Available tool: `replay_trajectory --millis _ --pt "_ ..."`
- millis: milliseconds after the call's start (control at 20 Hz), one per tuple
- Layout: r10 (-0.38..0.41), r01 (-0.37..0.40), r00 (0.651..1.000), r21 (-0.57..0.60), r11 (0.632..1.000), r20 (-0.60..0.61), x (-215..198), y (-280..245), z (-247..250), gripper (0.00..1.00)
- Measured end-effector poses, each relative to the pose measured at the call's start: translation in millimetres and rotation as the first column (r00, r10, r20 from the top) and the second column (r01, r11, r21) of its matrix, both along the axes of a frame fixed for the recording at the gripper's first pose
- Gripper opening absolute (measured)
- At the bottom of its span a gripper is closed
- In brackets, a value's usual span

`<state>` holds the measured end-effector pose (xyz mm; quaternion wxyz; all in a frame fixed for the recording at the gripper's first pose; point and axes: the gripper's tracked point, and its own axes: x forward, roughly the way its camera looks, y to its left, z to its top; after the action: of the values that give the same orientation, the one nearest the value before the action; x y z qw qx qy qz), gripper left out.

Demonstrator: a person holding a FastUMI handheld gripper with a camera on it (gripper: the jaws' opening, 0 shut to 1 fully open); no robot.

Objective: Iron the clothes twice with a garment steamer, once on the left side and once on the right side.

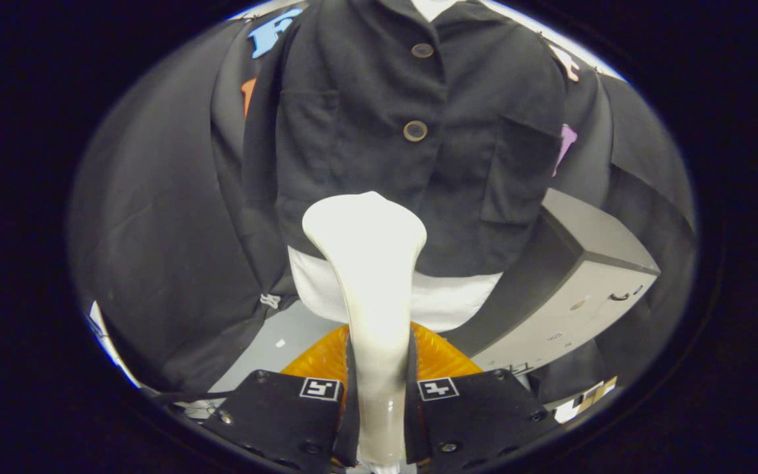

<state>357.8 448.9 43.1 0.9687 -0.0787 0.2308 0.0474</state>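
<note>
- The gripper has its two fingers closed tight on the neck of the steamer. One finger presses on each side, so the steamer cannot slip or turn.
- The steamer sticks straight out ahead of the fingers. Its wide flat head is at the far end, so the head is the part that will meet the cloth.
- The jacket hangs just beyond the steamer head. It is dark, with two round buttons down the middle and a pocket on each side.
- It hangs on a white form, which shows under the hem. I think the form keeps the cloth flat and still so the steam can smooth it.
- The steamer head is low on the jacket, near the hem, a bit to the left of the buttons. I cannot tell if it touches the cloth or is only very close.
- My guess is that this is a pass on the left side, either starting low or ending low.
- An orange thing sits right behind the fingers, below the form. I cannot tell what it is.
- A gray box stands off to the right of the fingers, beside the jacket.
</note>
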Motion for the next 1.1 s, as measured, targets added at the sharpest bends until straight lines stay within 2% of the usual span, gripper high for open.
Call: replay_trajectory --millis 250,400,600,850,1100 --pt "0.046 -0.054 0.988 0.055 0.997 0.144 -47 -54 46 0.30" --pt "0.047 -0.070 0.978 0.111 0.991 0.205 -74 -102 57 0.30" --pt "0.011 -0.067 0.959 0.188 0.980 0.285 -112 -179 66 0.30" --pt "-0.029 -0.060 0.926 0.222 0.973 0.377 -168 -291 62 0.30" --pt "-0.103 0.017 0.916 0.219 0.976 0.388 -233 -397 33 0.30"
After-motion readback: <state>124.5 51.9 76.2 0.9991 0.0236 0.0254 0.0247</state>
